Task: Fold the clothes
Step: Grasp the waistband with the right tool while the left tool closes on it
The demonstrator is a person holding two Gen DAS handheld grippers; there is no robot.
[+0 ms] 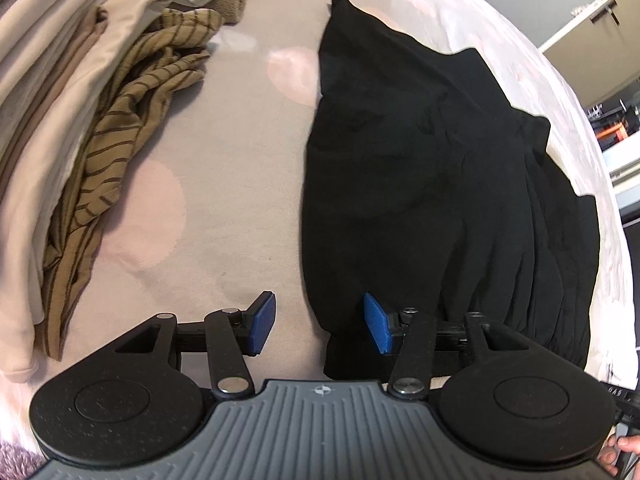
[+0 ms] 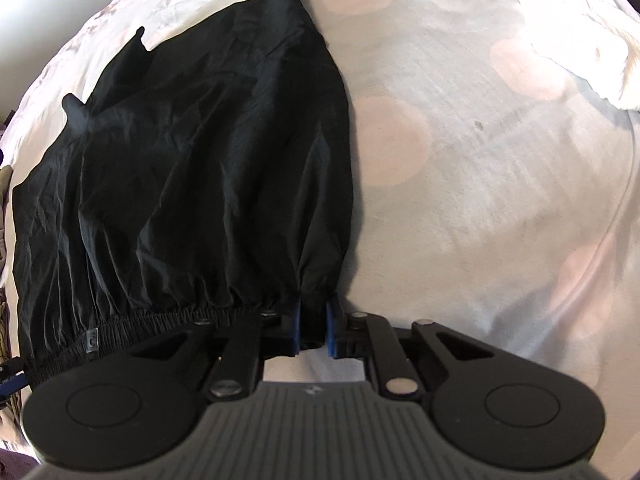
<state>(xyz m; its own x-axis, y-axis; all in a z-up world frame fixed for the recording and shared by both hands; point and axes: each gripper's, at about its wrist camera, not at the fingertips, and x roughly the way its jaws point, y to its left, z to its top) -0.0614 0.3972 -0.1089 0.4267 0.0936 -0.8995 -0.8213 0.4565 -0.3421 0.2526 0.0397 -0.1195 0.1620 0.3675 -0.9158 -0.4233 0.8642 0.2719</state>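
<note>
A black garment (image 1: pixel 432 184) with a gathered elastic waistband lies spread on the bed. It also shows in the right wrist view (image 2: pixel 192 168). My left gripper (image 1: pixel 320 322) is open, with blue pads straddling the garment's near left corner; the right pad (image 1: pixel 376 322) rests over the fabric. My right gripper (image 2: pixel 313 326) is shut on the waistband's right end (image 2: pixel 312 300), with black fabric pinched between its blue pads.
A pale bedspread with pink dots (image 1: pixel 208 184) covers the bed. A pile of beige and brown striped clothes (image 1: pixel 120 120) lies at the left. A white cloth (image 2: pixel 580 40) lies at the far right. Furniture (image 1: pixel 600 40) stands beyond the bed edge.
</note>
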